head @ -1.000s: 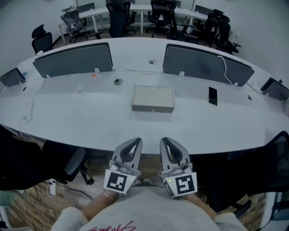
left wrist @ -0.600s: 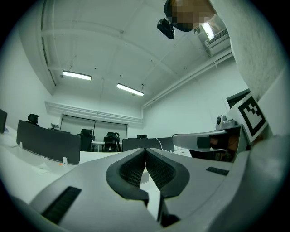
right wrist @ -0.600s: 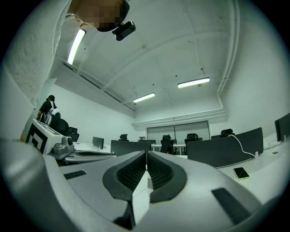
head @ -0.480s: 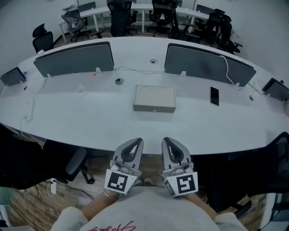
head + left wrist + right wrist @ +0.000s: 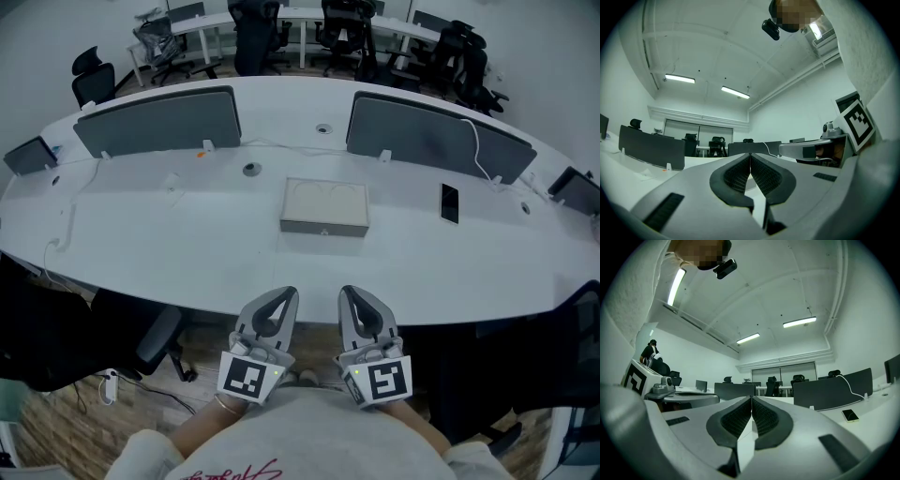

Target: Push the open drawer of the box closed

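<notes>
Both ribbed tongs [image 5: 284, 294] [image 5: 349, 292] meet; flat rectangular box [image 5: 324, 207].

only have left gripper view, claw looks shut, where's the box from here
Observer: Head view shows the box mid-table, straight ahead, centred between the left claw and right claw.
Operator: is the right claw holding anything
Observer: No, its own view shows it shut and empty.
Operator: anything close to the box
Observer: A phone lies on the table to the box's right, apart from it.
</notes>
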Demonstrator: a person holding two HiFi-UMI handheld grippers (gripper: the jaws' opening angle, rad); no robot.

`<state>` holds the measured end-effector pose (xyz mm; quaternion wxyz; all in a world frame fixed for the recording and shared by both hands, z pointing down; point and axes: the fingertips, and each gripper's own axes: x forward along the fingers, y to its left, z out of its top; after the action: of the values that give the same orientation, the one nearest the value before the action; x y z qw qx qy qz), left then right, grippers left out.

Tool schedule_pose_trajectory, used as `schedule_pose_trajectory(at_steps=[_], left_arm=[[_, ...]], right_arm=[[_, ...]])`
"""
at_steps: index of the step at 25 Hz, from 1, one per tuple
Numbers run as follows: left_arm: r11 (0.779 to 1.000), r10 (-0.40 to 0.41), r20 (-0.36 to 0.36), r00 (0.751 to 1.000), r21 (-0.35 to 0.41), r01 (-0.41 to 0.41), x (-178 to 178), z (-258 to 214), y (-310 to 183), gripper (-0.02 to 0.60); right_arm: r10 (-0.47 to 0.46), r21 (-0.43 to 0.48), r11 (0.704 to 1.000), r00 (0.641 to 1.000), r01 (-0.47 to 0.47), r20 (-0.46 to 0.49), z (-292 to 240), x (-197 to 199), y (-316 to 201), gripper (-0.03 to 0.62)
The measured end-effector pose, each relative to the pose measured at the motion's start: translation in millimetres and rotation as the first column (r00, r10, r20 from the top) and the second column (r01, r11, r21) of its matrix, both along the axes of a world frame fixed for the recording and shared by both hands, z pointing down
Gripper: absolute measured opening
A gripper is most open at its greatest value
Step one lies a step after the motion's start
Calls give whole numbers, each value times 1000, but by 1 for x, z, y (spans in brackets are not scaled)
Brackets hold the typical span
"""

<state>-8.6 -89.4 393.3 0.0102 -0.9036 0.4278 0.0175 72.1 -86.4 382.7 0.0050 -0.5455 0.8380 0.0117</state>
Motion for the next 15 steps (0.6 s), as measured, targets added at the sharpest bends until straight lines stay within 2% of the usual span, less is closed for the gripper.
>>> schedule_pose_trajectory(at_steps=[15], left_arm=[[1000,-4,0,1000,8,4,2,-3,0,9]], right_arm=[[-20,-3,1000,1000,20,-11,0,-4,0,21]])
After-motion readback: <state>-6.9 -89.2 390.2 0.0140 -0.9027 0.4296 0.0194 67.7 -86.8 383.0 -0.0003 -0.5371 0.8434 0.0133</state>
